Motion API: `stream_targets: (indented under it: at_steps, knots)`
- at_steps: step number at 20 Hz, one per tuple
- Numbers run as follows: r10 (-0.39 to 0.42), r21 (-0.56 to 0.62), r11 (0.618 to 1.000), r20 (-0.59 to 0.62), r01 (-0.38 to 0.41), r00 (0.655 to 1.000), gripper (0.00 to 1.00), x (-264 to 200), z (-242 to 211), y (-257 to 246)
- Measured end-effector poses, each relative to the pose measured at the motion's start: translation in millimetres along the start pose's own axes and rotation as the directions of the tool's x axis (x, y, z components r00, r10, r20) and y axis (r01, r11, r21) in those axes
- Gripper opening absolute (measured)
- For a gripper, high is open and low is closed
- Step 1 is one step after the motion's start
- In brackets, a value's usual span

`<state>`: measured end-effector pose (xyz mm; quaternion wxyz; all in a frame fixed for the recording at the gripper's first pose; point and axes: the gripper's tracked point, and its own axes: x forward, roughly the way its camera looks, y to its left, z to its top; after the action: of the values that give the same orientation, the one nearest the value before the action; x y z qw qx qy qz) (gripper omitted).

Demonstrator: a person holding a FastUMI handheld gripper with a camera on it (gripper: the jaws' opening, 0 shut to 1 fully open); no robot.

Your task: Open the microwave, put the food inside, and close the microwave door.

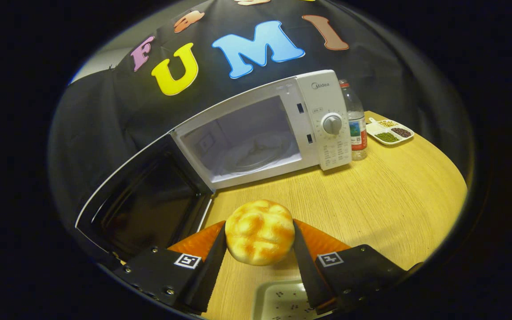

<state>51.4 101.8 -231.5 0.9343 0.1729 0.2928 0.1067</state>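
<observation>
A round golden bread bun [259,231] sits between my two fingers, lifted above the wooden table [385,200]. My gripper [259,249] is shut on the bun, one finger pressing each side. Beyond the fingers stands a white microwave [322,115] with its door [145,204] swung wide open to the left. Its pale cavity [242,142] shows a glass turntable inside. A control panel with a round dial [332,124] is on the microwave's right side.
A clear water bottle [356,124] with a red cap stands just right of the microwave. Farther right lies a white divided dish [389,131] of beans and grains. A pale tray [282,302] rests on the table below my fingers. The open door juts toward me at the left.
</observation>
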Motion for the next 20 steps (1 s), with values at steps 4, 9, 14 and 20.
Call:
stream_targets:
  at_steps: [4, 9, 14, 20]
  knots:
    - [0.052, 0.059, 0.997, 0.031, -0.053, 0.998, 0.8, 32, 26, 11]
    - [0.101, 0.11, 0.988, 0.086, -0.111, 0.991, 0.8, 75, 54, 23]
    - [0.12, 0.175, 0.975, 0.102, -0.137, 0.987, 0.8, 119, 71, 31]
    - [0.1, 0.175, 0.977, 0.129, -0.122, 0.987, 0.8, 169, 88, 30]
